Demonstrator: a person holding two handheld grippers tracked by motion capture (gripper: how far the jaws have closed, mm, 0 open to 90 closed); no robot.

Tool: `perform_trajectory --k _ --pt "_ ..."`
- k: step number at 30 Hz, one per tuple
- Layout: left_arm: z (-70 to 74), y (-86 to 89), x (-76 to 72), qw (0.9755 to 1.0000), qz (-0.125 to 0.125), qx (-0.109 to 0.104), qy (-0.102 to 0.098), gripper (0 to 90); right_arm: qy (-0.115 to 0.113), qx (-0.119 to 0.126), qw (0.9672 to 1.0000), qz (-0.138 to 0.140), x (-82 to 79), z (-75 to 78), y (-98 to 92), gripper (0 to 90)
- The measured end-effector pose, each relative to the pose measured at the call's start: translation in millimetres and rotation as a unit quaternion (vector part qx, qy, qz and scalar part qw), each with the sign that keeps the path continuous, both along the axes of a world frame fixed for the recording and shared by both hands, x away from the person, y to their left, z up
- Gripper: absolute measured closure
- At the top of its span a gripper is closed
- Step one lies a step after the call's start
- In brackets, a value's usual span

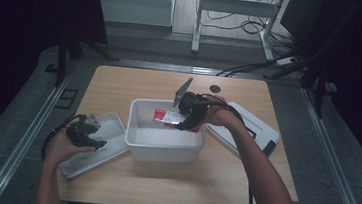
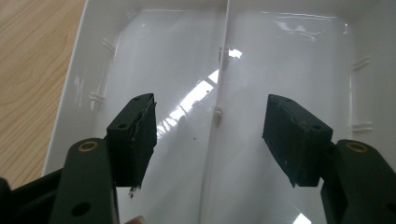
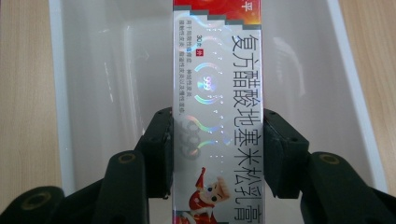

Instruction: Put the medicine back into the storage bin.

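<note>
The silver and red carton (image 1: 170, 117) sits pinched in the right gripper (image 1: 187, 121), held inside the white bin (image 1: 162, 148) at the middle of the wooden table (image 1: 120, 83). From above, the left gripper (image 1: 96, 141) hangs over a shallow white lid (image 1: 111, 125) left of the bin; another lid (image 1: 261, 130) lies behind the right hand.

Left gripper view: the jaws stand wide apart with nothing between them, the lid (image 2: 280, 56) just beneath.

Right gripper view: both jaws are clenched on the carton's (image 3: 217, 107) long sides, bin floor (image 3: 116, 84) beyond.
</note>
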State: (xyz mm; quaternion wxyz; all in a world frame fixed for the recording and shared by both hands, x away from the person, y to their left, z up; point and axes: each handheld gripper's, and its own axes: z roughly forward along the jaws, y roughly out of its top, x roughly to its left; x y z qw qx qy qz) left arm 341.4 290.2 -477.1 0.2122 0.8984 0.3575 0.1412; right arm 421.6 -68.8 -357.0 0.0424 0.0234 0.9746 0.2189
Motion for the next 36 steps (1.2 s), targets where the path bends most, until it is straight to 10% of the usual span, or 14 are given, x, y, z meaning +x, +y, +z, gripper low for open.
perform_trajectory --k 36 --pt "-0.4 0.6 -0.7 1.0 0.001 0.005 0.003 35.0 0.028 -0.041 0.998 0.04 -12.6 -36.6 6.1 50.7"
